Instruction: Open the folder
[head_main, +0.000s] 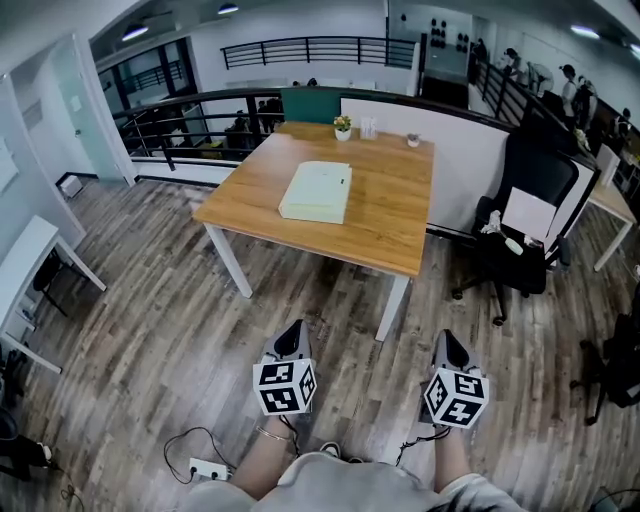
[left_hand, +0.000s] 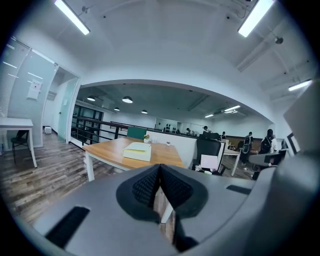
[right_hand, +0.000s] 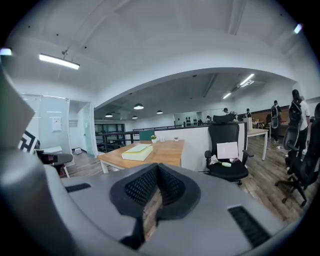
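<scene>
Left tool, jaws together and empty, faces the folder on a table.

Pale yellow-green folder; orange-brown wood table; black office chair; streaked grey-brown plank floor.

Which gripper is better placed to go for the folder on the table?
Left, though only slightly. The folder lies nearly straight ahead of the left gripper, while the right gripper stands off to its side. Both are shut, empty and well short of the table.
</scene>
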